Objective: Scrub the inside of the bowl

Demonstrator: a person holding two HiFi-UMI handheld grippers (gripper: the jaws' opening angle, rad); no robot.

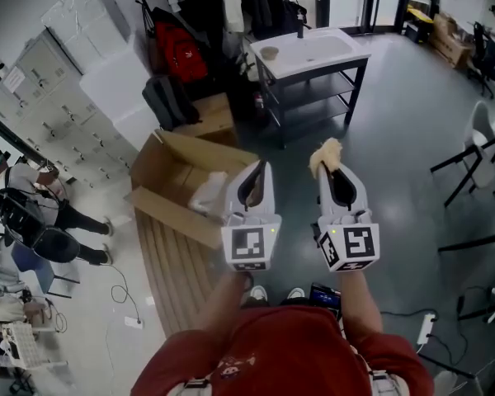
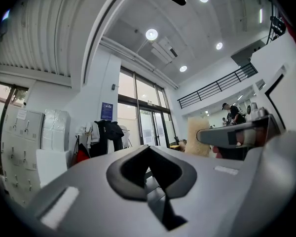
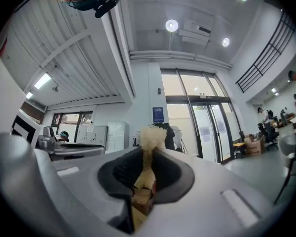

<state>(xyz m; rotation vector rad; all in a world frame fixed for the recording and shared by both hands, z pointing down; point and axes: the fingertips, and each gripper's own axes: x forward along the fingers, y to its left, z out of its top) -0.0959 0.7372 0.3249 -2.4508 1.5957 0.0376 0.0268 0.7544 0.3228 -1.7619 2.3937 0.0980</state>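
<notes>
Yellowish sponge (image 3: 149,141) was clamped between the jaws of your right gripper (image 1: 334,167). Its fluffy top stood up past the jaw tips, and in the right gripper view the dark pads pressed on its narrow stem from both sides. Your left gripper (image 1: 260,172) had its jaws together with nothing between them; in the left gripper view the pads met in a single dark seam.

You held both grippers side by side in front of your chest, near each other but not touching, with their marker cubes towards you and their jaws pointing ahead over the grey floor (image 1: 396,114).

The bowl (image 1: 269,53), small and tan, stood on the white worktop (image 1: 330,52) near its left end, on the flat part beside the basin. A dark tap (image 1: 300,30) rose at the back edge. The bowl was well apart from both grippers, ahead of them across open floor, and neither the sponge nor any jaw touched it.

To your left an open cardboard box (image 1: 181,180) lay on the floor, just beside the left gripper as the head view showed it. Beyond it a red backpack (image 1: 180,52) leaned near pale lockers (image 1: 58,114). A person (image 1: 33,217) stood at the far left, and a chair (image 1: 483,151) stood at the right.
</notes>
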